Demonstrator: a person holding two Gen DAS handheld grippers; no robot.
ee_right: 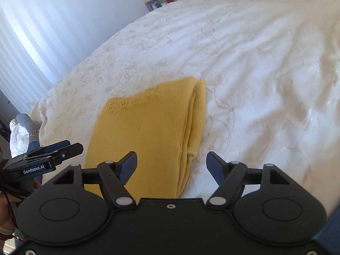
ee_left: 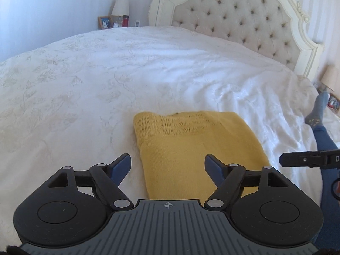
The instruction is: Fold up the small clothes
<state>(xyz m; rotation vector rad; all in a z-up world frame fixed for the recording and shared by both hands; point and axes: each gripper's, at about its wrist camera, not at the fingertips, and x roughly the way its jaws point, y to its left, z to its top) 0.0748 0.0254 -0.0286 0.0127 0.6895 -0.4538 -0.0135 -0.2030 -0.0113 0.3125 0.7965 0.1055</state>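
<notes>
Hovering: both grippers above the near edge of the bed, neither touching cloth.
Left gripper (ee_left: pixel 167 167): jaws spread wide, nothing between the pads; yellow garment's near-left part shows below the gap.
Right gripper (ee_right: pixel 172 166): jaws spread wide, empty; garment's folded right edge lies under the gap.
Yellow knit garment (ee_left: pixel 197 146): folded into a flat stack, openwork band at the far end, layered edges on the right, lying on the bedspread near the bed's near edge.
White bedspread (ee_left: pixel 106 74): floral pattern, wrinkled on the right.
Headboard (ee_left: pixel 240 14): tufted, far right.
Lamp (ee_left: pixel 120 6): far, by a photo frame (ee_left: pixel 104 22).
Person's leg (ee_left: pixel 318 123): right, jeans, grey sock.
</notes>
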